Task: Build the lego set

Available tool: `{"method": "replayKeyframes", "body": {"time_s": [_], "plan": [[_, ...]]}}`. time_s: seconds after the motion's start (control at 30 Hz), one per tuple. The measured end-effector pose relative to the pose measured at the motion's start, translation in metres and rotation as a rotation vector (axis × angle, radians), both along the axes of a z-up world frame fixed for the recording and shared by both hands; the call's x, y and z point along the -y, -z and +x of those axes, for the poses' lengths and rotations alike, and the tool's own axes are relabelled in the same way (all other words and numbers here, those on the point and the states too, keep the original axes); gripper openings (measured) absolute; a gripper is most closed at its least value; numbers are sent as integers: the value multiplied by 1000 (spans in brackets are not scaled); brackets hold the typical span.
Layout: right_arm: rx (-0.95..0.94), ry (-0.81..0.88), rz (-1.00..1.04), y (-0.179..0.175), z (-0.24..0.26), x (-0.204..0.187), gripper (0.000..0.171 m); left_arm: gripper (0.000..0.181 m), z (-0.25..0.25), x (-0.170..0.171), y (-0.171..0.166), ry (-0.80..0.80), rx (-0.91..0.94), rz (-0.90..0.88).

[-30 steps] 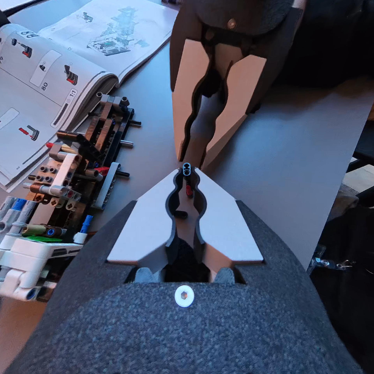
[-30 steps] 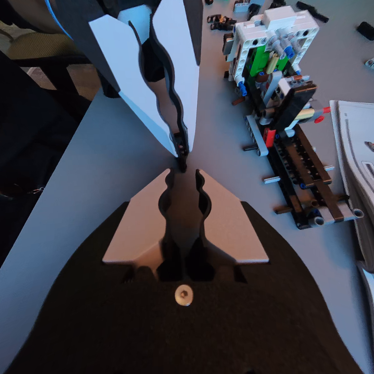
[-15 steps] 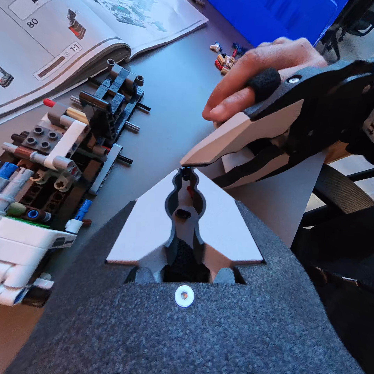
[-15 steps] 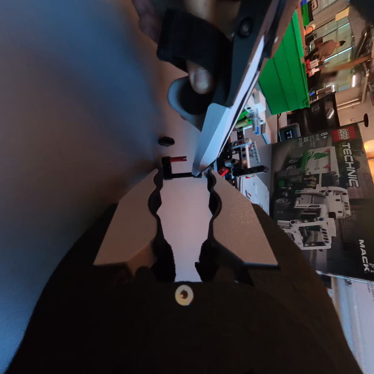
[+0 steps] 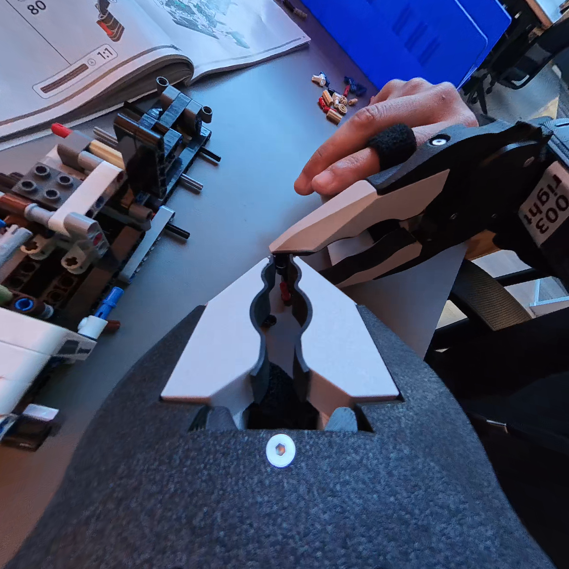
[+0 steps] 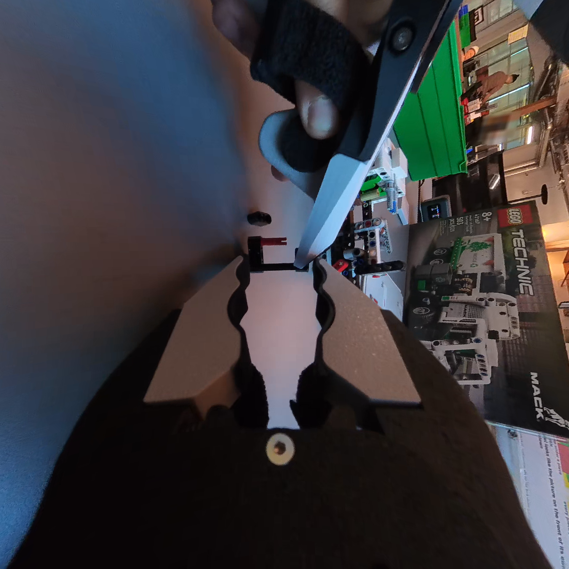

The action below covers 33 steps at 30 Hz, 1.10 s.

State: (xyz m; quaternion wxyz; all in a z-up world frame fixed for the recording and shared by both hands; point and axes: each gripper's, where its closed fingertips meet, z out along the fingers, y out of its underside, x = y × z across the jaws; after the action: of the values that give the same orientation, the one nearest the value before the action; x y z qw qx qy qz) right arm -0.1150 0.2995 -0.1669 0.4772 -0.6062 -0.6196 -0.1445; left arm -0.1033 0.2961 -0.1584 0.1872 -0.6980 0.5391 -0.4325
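Note:
My left gripper (image 5: 281, 261) is shut on one end of a small black axle piece (image 6: 277, 267). The piece has a black connector (image 6: 255, 252) and a red pin (image 6: 274, 241) at its other end. In the right wrist view the left gripper (image 6: 303, 261) comes down from above, holding that end. My right gripper (image 6: 280, 263) is open, turned on its side, its two tips bracketing the piece lengthwise. I cannot tell whether they touch it. In the left wrist view the right gripper (image 5: 295, 260) reaches in from the right with a hand (image 5: 369, 144) on it.
The partly built truck model (image 5: 92, 200) lies at left, with the open manual (image 5: 107, 37) behind it. A loose black pin (image 6: 259, 218) lies on the grey table (image 5: 252, 172). Small loose parts (image 5: 334, 98) and a blue bin (image 5: 400, 40) are farther back. The set's box (image 6: 477, 308) stands at right. My left and right fingertips are right by each other.
The right gripper has rolled onto its side and opened wider around the axle piece, then narrowed slightly. The left gripper has kept hold of the piece.

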Motion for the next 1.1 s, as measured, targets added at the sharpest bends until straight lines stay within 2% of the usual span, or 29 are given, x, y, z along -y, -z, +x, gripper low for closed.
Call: {"method": "replayKeyframes", "body": {"time_s": [0.23,0.6,0.7,0.9,0.93,1.1], "plan": [[-10,1,-19,2,1,1,37,7,2,2,3,5,6,-77],[-16,-5,7,1,-2,1,37,7,-3,2,2,82,-36,13],[-16,-11,10,1,-3,1,37,22,-8,-4,-4,63,16,13],[-27,-18,43,0,-3,-1,37,17,-15,14,11,121,-9,-15],[-28,-16,47,0,-3,-1,37,6,-13,13,13,107,-14,5],[-107,25,-6,-2,-1,-4,38,4,-12,8,10,89,-24,4]]}}
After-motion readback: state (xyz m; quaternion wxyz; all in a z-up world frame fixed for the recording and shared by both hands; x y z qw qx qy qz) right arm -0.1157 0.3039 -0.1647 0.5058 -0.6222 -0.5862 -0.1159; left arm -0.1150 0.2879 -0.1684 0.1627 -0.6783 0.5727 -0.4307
